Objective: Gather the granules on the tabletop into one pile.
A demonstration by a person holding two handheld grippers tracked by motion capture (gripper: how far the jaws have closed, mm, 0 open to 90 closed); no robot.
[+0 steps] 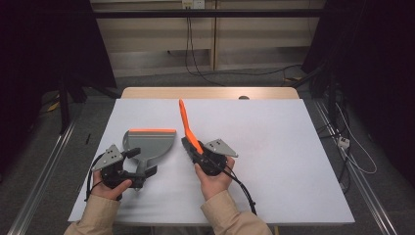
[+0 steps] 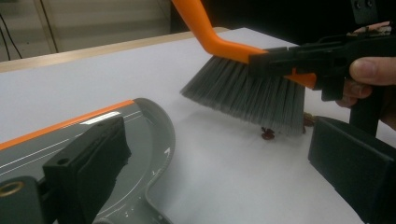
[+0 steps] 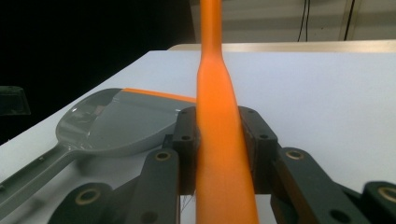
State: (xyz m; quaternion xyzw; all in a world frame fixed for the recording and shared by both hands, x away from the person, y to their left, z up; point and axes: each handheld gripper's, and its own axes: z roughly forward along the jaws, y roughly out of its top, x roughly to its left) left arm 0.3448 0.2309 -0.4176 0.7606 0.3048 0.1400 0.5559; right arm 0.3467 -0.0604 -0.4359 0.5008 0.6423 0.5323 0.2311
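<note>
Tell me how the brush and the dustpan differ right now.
The brush is mostly orange, with grey bristles; the dustpan is grey with an orange strip along its front lip. The brush is clamped in the right gripper, its handle slanting up off the table, while the dustpan lies flat on the white tabletop. The left gripper straddles the dustpan's handle; whether it grips is unclear. Both share grey-and-orange plastic.

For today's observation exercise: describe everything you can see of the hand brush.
The hand brush has an orange plastic-looking handle, bent upward, and a block of grey bristles. The right tongs are shut on its orange back, with the handle rising away over the white table. Its bristles point down over small dark crumbs, beside the grey dustpan.
</note>
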